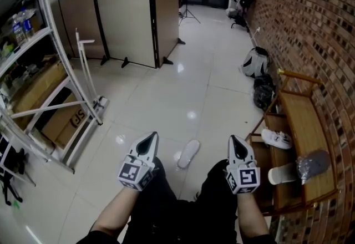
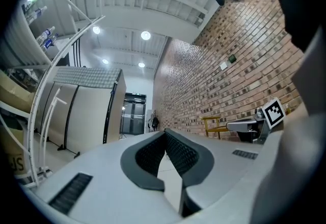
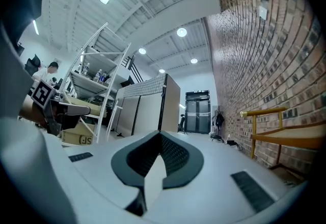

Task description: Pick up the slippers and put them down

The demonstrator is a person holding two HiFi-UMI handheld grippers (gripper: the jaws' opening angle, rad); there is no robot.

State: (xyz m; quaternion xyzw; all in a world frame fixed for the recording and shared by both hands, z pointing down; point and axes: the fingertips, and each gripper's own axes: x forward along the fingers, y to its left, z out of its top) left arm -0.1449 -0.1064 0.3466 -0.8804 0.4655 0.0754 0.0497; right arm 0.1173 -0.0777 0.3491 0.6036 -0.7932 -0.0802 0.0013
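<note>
While both grippers are held low over the person's dark trousers (image 1: 166, 204), the room around them is quite full. On the left stands a white metal shelf frame (image 1: 61, 54) with a cardboard box (image 1: 61, 121) on its lower level. Farther back, beige partition panels (image 1: 130, 15) close off part of the tiled floor. On the right a wooden rack (image 1: 302, 121) stands against the brick wall (image 1: 310, 26). Beyond the rack, a light bag (image 1: 255, 63) and a dark bag (image 1: 263, 91) lie on the floor.

The shelf frame is cut off at the left edge. On the top of the rack sit a grey object (image 1: 313, 164) and a white object (image 1: 282, 174). The white one is perhaps another slipper, but it is too small to tell.

One white slipper (image 1: 188, 153) lies on the floor between the two grippers, just in front of the knees, touching neither. It is long and pale, and its toe points away from the person. A second white slipper (image 1: 276, 138) rests on a lower shelf of the rack.

The left gripper (image 1: 152, 135) has its jaws pressed together with nothing between them, and its own view shows the tips meeting (image 2: 164, 134). The right gripper (image 1: 233, 138) is closed and empty as well (image 3: 159, 134).
</note>
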